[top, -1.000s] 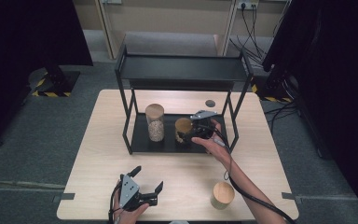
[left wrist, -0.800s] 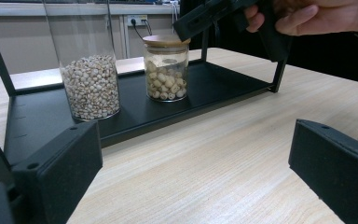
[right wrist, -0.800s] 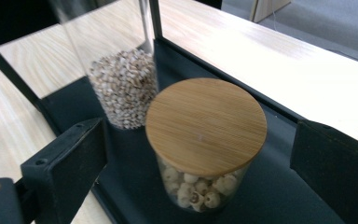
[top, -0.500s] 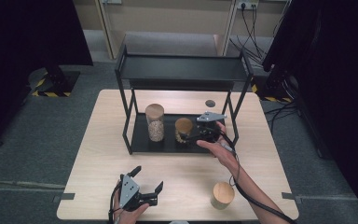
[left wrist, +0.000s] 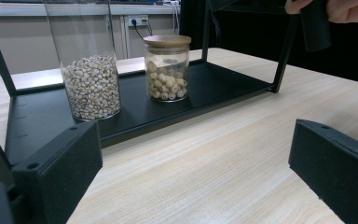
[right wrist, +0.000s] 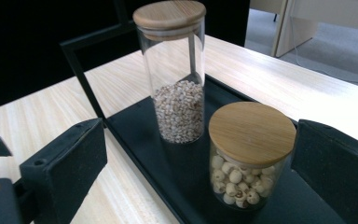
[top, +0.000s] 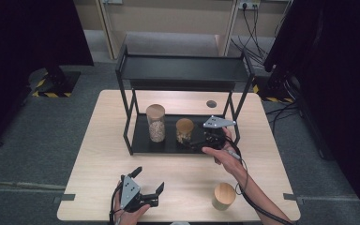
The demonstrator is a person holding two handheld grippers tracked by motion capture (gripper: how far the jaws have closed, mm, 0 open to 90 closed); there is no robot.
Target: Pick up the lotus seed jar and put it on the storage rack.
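Note:
A short glass jar (top: 184, 130) of pale round seeds with a wooden lid stands on the black rack's lower shelf (top: 168, 143). A tall jar (top: 156, 123) of small grains stands to its left. My right gripper (top: 198, 143) is just right of the short jar, open and pointing at it. In the right gripper view the short jar (right wrist: 251, 154) stands ahead between the wide jaws, untouched, with the tall jar (right wrist: 177, 74) behind it. My left gripper (top: 148, 179) rests open and empty near the table's front edge, facing the rack (left wrist: 168, 93).
A third jar with a wooden lid (top: 223, 196) stands on the table at the front right, near my right forearm. The rack's upper shelf (top: 183, 69) overhangs both jars, and its thin posts (top: 130, 122) stand at the corners. A round hole (top: 211, 103) marks the tabletop behind.
My right gripper has drawn back to the right and slightly toward the front, away from the short jar, which stays on the shelf. The left gripper has kept still.

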